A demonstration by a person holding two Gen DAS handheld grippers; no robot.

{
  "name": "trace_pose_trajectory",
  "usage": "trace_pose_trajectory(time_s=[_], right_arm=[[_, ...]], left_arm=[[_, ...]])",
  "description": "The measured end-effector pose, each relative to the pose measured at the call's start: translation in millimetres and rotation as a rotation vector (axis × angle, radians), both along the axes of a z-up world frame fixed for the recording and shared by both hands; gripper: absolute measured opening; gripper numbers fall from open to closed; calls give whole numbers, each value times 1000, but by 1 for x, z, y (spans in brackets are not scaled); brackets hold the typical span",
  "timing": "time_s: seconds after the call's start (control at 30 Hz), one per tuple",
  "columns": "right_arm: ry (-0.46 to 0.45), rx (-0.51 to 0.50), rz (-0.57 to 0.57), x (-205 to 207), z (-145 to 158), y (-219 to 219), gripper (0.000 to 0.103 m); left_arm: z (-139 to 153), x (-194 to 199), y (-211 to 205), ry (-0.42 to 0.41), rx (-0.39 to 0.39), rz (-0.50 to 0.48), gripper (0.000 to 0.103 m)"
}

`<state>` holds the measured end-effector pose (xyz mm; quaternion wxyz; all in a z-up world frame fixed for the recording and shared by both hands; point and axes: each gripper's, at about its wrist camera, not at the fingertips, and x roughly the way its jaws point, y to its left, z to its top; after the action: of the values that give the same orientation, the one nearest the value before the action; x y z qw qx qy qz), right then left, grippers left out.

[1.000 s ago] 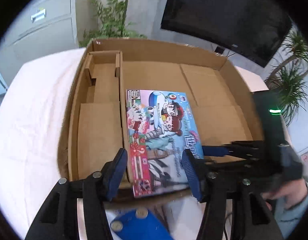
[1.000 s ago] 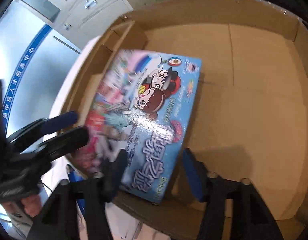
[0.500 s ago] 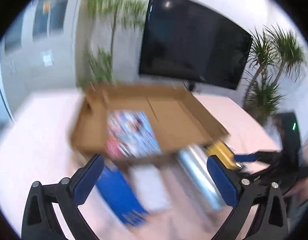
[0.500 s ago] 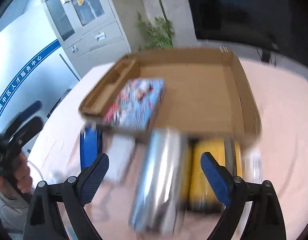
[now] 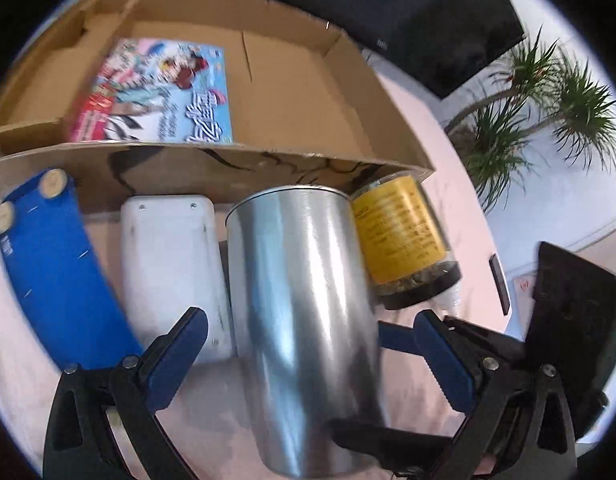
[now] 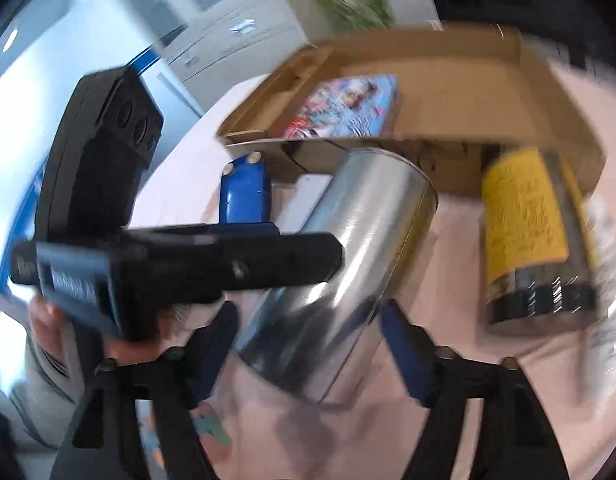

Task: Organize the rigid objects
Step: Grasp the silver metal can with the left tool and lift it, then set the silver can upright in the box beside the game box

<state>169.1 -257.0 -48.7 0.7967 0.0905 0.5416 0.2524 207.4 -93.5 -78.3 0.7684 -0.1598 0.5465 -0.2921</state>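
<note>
Silver tin [image 5: 303, 332] lay on the bench [image 5: 23, 364] before the cardboard box [image 5: 291, 80], both claws, left [image 5: 314, 354] and right [image 6: 308, 344], spread wide around it, yellow-labelled jar [image 5: 404, 240] just beside.

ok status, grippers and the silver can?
Both grippers open: left gripper, right gripper, each straddling the silver can, not clamped. Can lies outside the cardboard box. Yellow-label jar close beside it.

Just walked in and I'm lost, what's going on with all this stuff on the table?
A person with two handheld grippers is sorting items into a cardboard box. A colourful game box already lies inside. Both the left gripper and the right gripper are open on either side of a silver can lying outside the box, beside a yellow-labelled jar, a white device and a blue case.
</note>
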Motion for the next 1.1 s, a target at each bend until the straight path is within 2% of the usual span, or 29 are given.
trace_pose_trajectory(time_s=[0.07, 0.1, 0.17, 0.27, 0.3, 0.37, 0.43, 0.5, 0.6, 0.8, 0.97, 1.1], right_arm=[[83, 67, -21, 12, -15, -3, 86], [95, 73, -18, 14, -19, 0, 89], [83, 30, -6, 16, -21, 10, 92], [69, -1, -17, 19, -19, 18, 91], [45, -21, -17, 18, -16, 21, 89], [-76, -85, -15, 8, 11, 25, 86], [-190, -106, -19, 0, 42, 27, 84], [-288, -122, -24, -5, 70, 26, 84], [-427, -179, -36, -7, 104, 27, 83], [-528, -212, -64, 15, 137, 21, 82], [-537, -214, -82, 49, 151, 9, 82], [-523, -227, -82, 90, 143, 8, 82]], left_arm=[[-7, 7, -2, 49, 7, -4, 92], [-5, 8, -3, 30, 6, -18, 85], [-5, 6, -7, 22, 47, -28, 84], [2, -4, -3, -4, 42, 2, 83], [15, -10, 1, -32, 25, 17, 82], [40, -20, 5, -110, -11, 37, 82], [75, -30, 10, -224, -50, 58, 82], [99, -33, 10, -306, -84, 71, 82], [123, -31, 13, -381, -123, 74, 81], [150, 6, 6, -432, -163, 52, 81], [154, 48, 0, -432, -179, 50, 81], [145, 80, -1, -400, -190, 54, 81]])
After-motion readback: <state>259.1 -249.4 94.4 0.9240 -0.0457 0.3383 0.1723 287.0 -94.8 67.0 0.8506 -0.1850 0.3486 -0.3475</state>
